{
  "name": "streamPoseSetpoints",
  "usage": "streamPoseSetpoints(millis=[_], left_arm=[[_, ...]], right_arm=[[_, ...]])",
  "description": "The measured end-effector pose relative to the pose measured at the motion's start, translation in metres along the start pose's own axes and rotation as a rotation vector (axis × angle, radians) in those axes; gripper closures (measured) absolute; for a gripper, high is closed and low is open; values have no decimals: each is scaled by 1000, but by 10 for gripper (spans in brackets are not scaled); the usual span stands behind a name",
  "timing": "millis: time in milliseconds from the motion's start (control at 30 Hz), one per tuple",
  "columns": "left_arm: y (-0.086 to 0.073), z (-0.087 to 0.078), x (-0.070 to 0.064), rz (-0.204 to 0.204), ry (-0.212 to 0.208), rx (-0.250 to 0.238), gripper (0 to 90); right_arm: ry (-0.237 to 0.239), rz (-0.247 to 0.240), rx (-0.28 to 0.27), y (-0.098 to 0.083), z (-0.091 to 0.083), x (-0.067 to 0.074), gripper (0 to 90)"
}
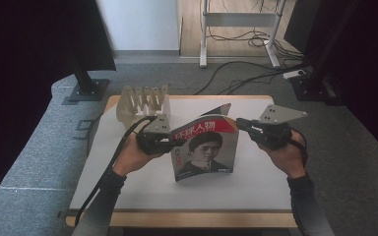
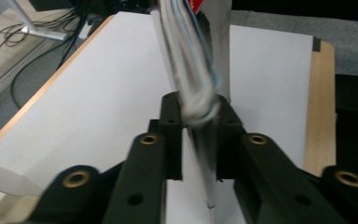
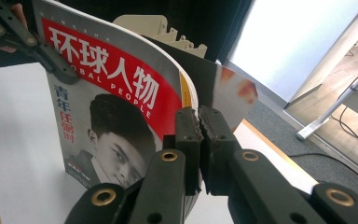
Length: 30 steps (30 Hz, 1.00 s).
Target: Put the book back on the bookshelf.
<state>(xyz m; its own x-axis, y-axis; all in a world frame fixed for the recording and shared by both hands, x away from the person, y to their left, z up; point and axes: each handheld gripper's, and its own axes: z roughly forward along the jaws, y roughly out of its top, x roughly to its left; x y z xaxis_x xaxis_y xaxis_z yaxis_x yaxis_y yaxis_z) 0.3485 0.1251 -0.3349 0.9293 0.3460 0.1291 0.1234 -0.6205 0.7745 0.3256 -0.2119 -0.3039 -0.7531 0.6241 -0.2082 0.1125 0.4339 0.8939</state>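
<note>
Magazine (image 1: 205,147) stands upright on the white table (image 1: 128,162) in the high view, left gripper (image 2: 199,114) clamped on its page edge in its own view, right gripper (image 3: 199,122) pinching the opposite edge.

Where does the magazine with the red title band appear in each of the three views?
High view: the magazine with the red title band stands upright at table centre.
Left gripper view: its page edges rise at centre.
Right gripper view: its cover is left of centre.
Shared landmark: the white table top.
</note>
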Motion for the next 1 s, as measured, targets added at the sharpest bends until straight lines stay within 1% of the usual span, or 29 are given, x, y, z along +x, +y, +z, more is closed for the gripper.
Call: streamPoseSetpoints(millis=[33, 67, 133, 167, 233, 300, 400, 500, 567, 600, 633, 767, 800, 833, 867, 900, 1000], left_arm=[[0, 0, 0, -7, 2, -1, 825], [0, 0, 3, -35, -17, -1, 837], [-1, 0, 6, -56, -30, -6, 859], [-2, 0, 6, -55, -24, -10, 861], [-2, 0, 4, -41, -14, -15, 865], [-2, 0, 4, -32, -10, -19, 865], [-2, -1, 6, -31, 2, -20, 866], [-4, -4, 9, -52, 0, -27, 867], [-5, -7, 11, -70, -4, -32, 868], [-5, -7, 11, -70, -4, -32, 868], [-7, -10, 13, -82, 2, -39, 868], [-10, -17, 17, -103, 11, -43, 869], [-10, -17, 17, -103, 11, -43, 869], [-12, -21, 19, -116, 13, -43, 869], [-12, -21, 19, -116, 13, -43, 869], [-14, -24, 21, -127, 17, -44, 870], [-17, -30, 23, -141, 27, -45, 870]], right_arm=[[0, 1, 0, -1, 0, 0, 847], [-1, 3, -1, -1, 0, -1, 846], [-1, 10, -3, -3, -1, -2, 841], [-2, 13, -3, -3, -1, -3, 838], [5, 23, -6, -5, -1, -4, 828], [2, 32, -2, -7, -2, -6, 773], [1, 50, 13, -13, 0, -8, 676], [-12, 72, 27, -24, 5, -9, 571], [-13, 84, 37, -30, 9, -9, 524], [-13, 84, 37, -30, 9, -9, 524], [-12, 98, 48, -37, 13, -9, 474], [-10, 118, 64, -51, 21, -5, 396], [-10, 118, 64, -51, 21, -5, 396], [-11, 121, 73, -58, 24, -3, 346], [-11, 121, 73, -58, 24, -3, 346], [-10, 120, 73, -64, 26, 0, 300], [-23, 124, 97, -74, 31, 3, 245]])
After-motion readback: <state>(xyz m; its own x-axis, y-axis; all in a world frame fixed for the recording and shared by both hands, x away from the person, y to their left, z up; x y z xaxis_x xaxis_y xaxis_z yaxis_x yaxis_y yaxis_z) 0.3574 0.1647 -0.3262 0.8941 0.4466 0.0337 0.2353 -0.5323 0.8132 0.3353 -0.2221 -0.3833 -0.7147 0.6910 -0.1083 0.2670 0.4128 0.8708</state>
